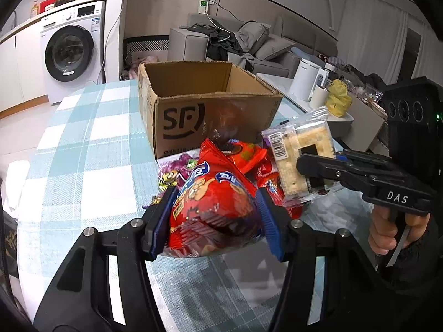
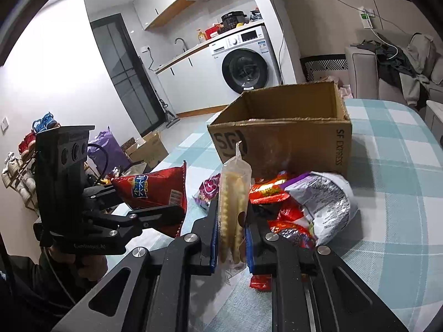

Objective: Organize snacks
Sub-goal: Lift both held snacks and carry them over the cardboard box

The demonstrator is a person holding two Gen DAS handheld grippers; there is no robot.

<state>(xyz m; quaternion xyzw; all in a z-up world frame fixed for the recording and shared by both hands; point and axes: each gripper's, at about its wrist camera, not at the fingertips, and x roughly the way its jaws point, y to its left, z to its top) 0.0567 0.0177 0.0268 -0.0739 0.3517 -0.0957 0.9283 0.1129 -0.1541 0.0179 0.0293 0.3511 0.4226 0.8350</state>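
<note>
My left gripper [image 1: 216, 215] is shut on a red snack bag [image 1: 213, 207], held above the checked tablecloth; the bag also shows in the right wrist view [image 2: 151, 191]. My right gripper [image 2: 231, 238] is shut on a clear packet of crackers [image 2: 234, 210], held upright; the packet shows in the left wrist view [image 1: 301, 155] to the right of the red bag. An open cardboard box [image 1: 210, 102] marked SF stands just beyond both, also in the right wrist view [image 2: 285, 135]. A pile of loose snack packets [image 2: 299, 204] lies in front of the box.
The table with the blue and white checked cloth [image 1: 91, 149] ends at a rounded edge on the left. A white kettle [image 1: 307, 80] and a yellow bag [image 1: 337, 96] stand on a side table at right. A washing machine [image 1: 72, 52] and a sofa are behind.
</note>
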